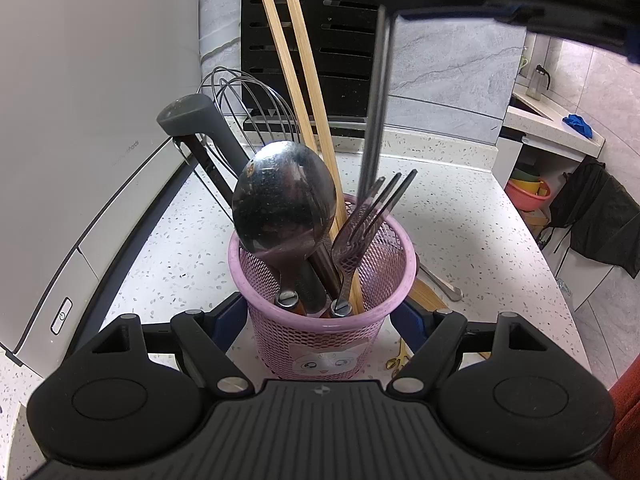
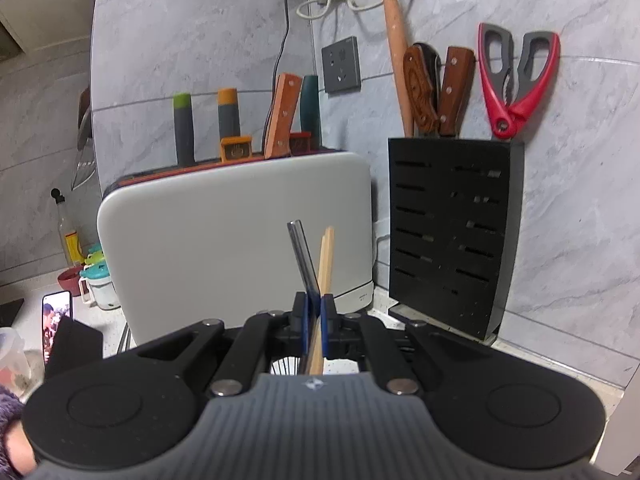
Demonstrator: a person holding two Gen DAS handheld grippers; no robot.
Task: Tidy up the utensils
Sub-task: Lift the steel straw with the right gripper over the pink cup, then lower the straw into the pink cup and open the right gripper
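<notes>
On the speckled desk (image 1: 460,216), left gripper (image 1: 320,320) brackets the pink mesh basket (image 1: 320,300), steadying it. Right gripper (image 2: 316,312) clamps a metal chopstick (image 1: 378,100), lower end at the basket's far rim, probably for insertion beside the ladle (image 1: 284,196).

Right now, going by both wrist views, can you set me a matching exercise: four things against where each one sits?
Things:
1. steel chopsticks
2. large spoon
3. red scissors
4. pink mesh basket

Places:
A. standing bowl-up inside the basket
B. between the fingers of the left gripper
C. clamped in the right gripper
D. handles up in the black knife block by the wall

Pairs: 1-C, 2-A, 3-D, 4-B
</notes>
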